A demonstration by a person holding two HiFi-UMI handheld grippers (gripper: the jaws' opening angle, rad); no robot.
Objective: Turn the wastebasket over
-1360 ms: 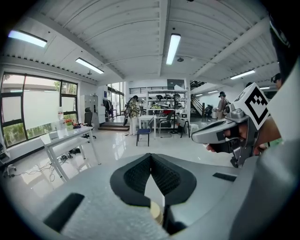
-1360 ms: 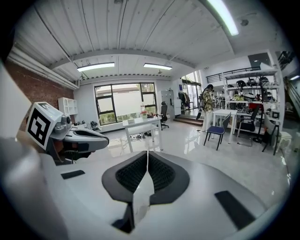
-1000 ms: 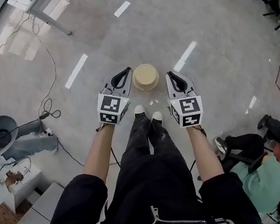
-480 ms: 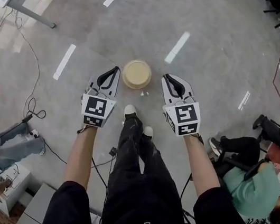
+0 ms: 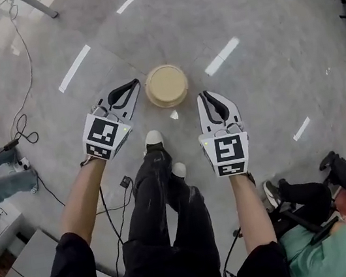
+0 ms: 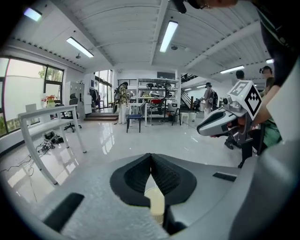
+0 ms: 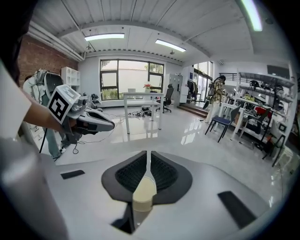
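Both grippers have dropped lower toward the floor since the earlier frames, and the person's arms now reach further down; the wastebasket sits a little higher in the head view than it did.

Nearest, the person's white shoes [image 5: 153, 138] stand just short of the basket, which puts the body square to it; the left gripper [image 5: 129, 88] and the right gripper [image 5: 208, 98] are held out either side of the legs, tilted downward, tips aimed forward.

Each has its jaws together with nothing between the pads; a pale beige patch shows behind the closed tips in each gripper view, probably the basket beyond, not a thing gripped; closed jaws suit a descent, though they must part before any hold.

Just ahead, the wastebasket [image 5: 166, 85] stands alone on the glossy floor [image 5: 260, 33], between the two tips and touching neither; its beige top looks like a flat disc, so it may stand mouth down, though that is a judgement; flanking it this way seems meant for a two-sided grasp of its wall before turning it.
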